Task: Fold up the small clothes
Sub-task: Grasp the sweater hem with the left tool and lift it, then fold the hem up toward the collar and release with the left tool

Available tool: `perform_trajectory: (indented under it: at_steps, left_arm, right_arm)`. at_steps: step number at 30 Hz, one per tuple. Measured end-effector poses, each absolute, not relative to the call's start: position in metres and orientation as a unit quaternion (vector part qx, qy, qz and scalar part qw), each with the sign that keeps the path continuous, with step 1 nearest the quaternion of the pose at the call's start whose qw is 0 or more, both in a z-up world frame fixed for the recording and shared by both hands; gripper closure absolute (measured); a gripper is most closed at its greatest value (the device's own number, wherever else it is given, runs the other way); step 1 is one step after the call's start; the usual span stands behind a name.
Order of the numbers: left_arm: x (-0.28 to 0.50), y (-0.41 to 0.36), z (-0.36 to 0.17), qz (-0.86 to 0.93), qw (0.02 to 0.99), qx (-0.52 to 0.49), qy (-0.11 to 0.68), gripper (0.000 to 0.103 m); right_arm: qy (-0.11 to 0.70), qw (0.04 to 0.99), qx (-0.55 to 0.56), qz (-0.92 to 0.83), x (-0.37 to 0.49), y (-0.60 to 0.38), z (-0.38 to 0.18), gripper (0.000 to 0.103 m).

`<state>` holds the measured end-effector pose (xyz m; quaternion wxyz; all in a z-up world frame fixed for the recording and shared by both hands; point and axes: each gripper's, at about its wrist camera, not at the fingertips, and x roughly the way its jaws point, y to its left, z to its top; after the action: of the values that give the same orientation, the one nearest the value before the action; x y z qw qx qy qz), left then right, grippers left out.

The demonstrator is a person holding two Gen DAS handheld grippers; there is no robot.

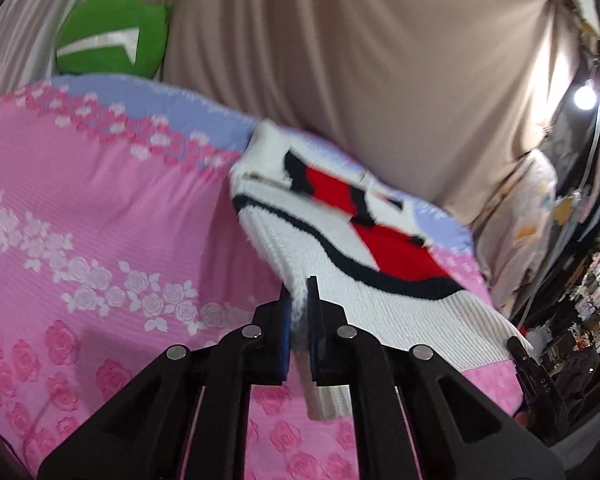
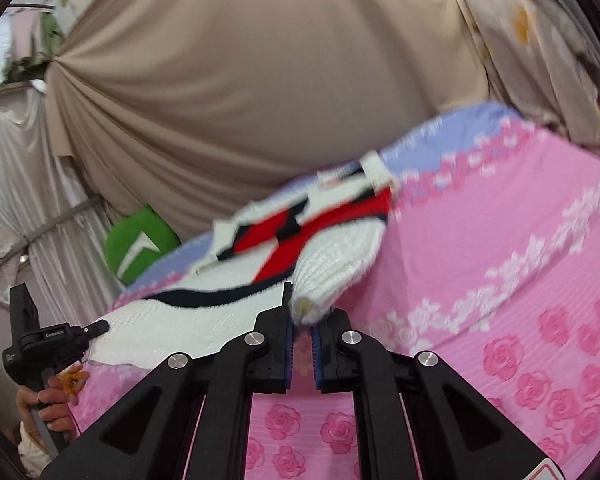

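A small white knitted sweater (image 1: 352, 248) with red patches and dark navy stripes lies partly lifted over a pink rose-print bedsheet (image 1: 80, 208). My left gripper (image 1: 299, 300) is shut on the sweater's lower hem, and white knit hangs down between its fingers. In the right wrist view the sweater (image 2: 300, 236) stretches away to the left. My right gripper (image 2: 302, 320) is shut on the white hem corner, a rolled end of which bulges out above the fingertips. The other gripper (image 2: 40, 344) shows at the left, pinching the opposite hem corner.
A green round cushion (image 1: 112, 34) lies at the bed's far edge against a beige draped curtain (image 1: 340, 40). A floral quilt (image 1: 520, 216) hangs at the right. The sheet has a lilac band (image 2: 440, 132) along its far side. A bright lamp (image 1: 584, 97) shines at right.
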<state>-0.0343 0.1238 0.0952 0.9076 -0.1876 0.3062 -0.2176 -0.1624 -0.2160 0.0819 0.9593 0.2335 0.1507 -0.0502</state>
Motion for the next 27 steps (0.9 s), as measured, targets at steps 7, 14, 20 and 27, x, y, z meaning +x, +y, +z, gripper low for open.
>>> perform_trajectory:
  at_steps: [7, 14, 20, 27]
  left_arm:
    - [-0.125, 0.162, 0.146, -0.276, 0.918, -0.195, 0.209, 0.098]
    - [-0.157, 0.167, 0.184, -0.272, 0.939, -0.174, 0.115, 0.098]
    - [-0.054, 0.125, 0.162, -0.217, 0.943, -0.154, 0.198, 0.097]
    - [0.101, 0.068, 0.067, -0.122, 0.920, -0.111, 0.355, 0.097]
  right_arm:
    - [0.024, 0.982, 0.186, -0.018, -0.251, -0.193, 0.132, 0.096]
    - [-0.063, 0.982, 0.176, 0.008, -0.281, -0.185, 0.170, 0.096]
    - [0.034, 0.967, 0.250, -0.019, -0.183, -0.237, 0.143, 0.096]
    - [0.180, 0.932, 0.302, -0.091, -0.054, -0.292, 0.082, 0.095]
